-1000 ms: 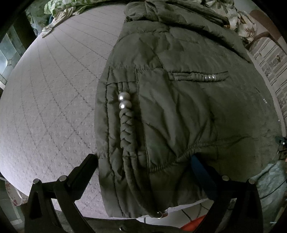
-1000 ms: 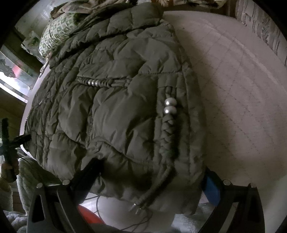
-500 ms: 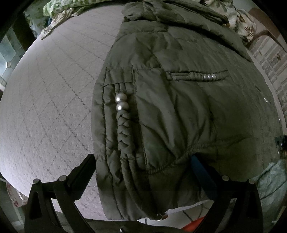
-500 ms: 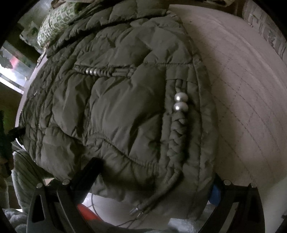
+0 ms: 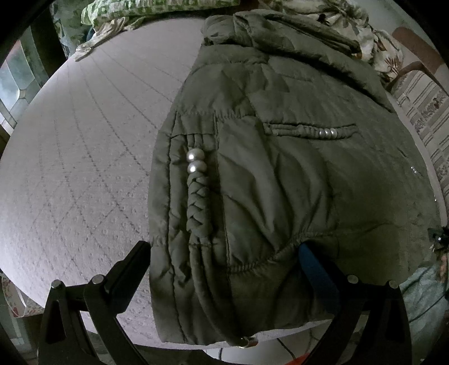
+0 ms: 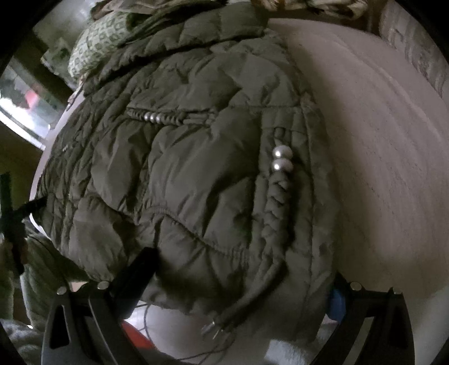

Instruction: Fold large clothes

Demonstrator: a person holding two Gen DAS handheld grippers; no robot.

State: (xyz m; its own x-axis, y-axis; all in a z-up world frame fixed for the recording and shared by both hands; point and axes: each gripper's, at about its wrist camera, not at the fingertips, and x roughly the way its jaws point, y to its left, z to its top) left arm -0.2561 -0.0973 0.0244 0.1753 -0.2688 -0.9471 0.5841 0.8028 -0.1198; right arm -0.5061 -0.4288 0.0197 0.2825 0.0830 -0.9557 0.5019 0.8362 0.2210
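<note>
An olive-green quilted jacket (image 5: 280, 174) lies flat on a pale quilted bed, hem toward me, collar at the far end. It has braided cords with silver beads (image 5: 196, 162). My left gripper (image 5: 224, 250) is open, its fingers spread wide around the hem's left corner. In the right wrist view the same jacket (image 6: 182, 168) fills the left and middle. My right gripper (image 6: 238, 266) is open, its fingers spread around the hem's right corner, where a braided drawstring (image 6: 277, 207) hangs over the bed edge. Whether the fingers touch the cloth is unclear.
The quilted mattress (image 5: 78, 168) stretches left of the jacket in the left wrist view and right of it (image 6: 387, 168) in the right wrist view. Patterned pillows and bedding (image 5: 134, 8) lie at the far end. A window is at far left (image 6: 25, 104). A red object (image 6: 134, 337) lies below the bed edge.
Both grippers moved a little forward and inward along the hem, so the jacket sits lower and nearer in each view. The jacket has not moved. The right wrist view is slightly motion-blurred now.
</note>
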